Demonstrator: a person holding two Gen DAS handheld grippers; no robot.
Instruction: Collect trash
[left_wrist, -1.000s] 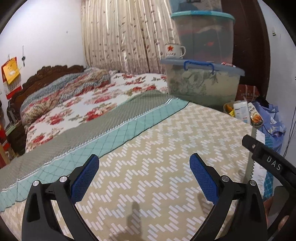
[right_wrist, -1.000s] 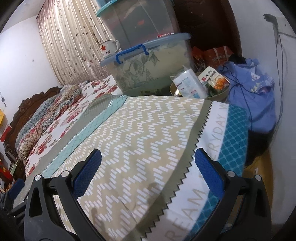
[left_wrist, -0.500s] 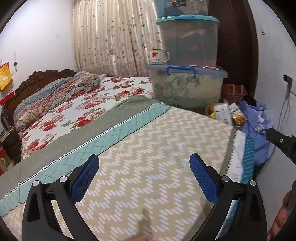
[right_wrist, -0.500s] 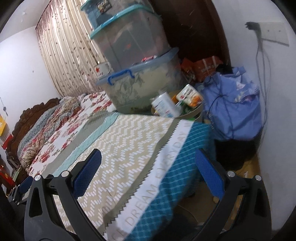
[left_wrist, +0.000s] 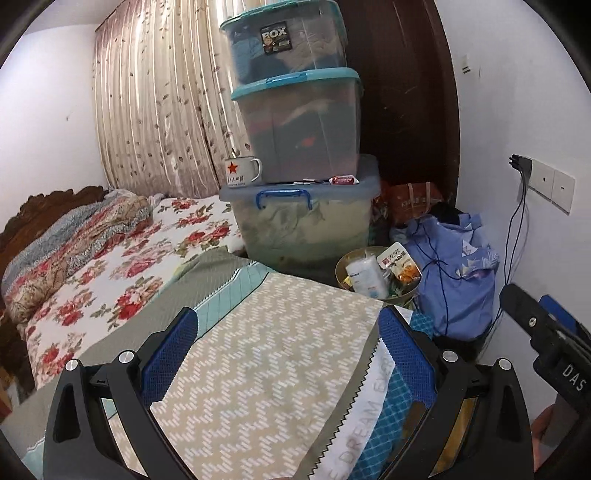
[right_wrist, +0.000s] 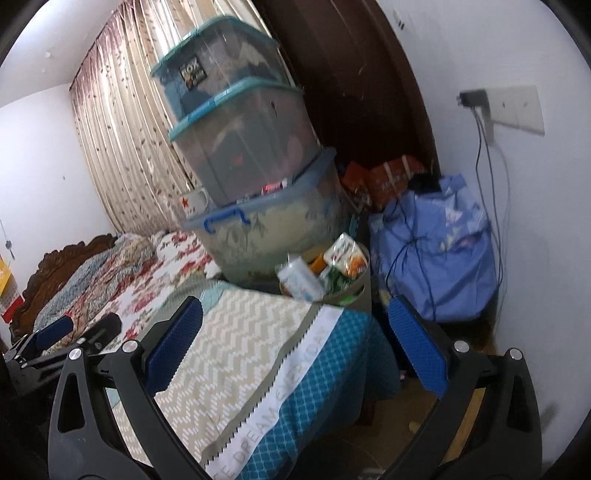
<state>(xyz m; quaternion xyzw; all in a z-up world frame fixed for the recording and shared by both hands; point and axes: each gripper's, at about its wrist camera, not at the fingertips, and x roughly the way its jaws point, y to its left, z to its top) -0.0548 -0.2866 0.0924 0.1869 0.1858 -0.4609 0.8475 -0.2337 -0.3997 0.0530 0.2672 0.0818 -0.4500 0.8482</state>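
A round trash bin (left_wrist: 343, 264) stands past the bed's far corner, holding a white pack (left_wrist: 365, 275) and an orange snack wrapper (left_wrist: 400, 264). It also shows in the right wrist view (right_wrist: 364, 291), with the wrappers (right_wrist: 341, 258) sticking out. My left gripper (left_wrist: 288, 354) is open and empty above the zigzag-patterned bedcover (left_wrist: 266, 369). My right gripper (right_wrist: 295, 338) is open and empty above the cover's blue corner (right_wrist: 325, 373). The right gripper's arm (left_wrist: 546, 339) shows at the right of the left wrist view.
Three stacked plastic storage boxes (left_wrist: 299, 140) stand beyond the bed, with a white star mug (left_wrist: 242, 171) on the lowest lid. A blue cloth bundle (left_wrist: 454, 284) with black cables lies by the wall. A floral quilt (left_wrist: 110, 251) covers the bed's left side.
Both grippers have pulled back and tilted up. The bin, boxes and wall corner now sit fuller in view. Both jaws stay open and empty.
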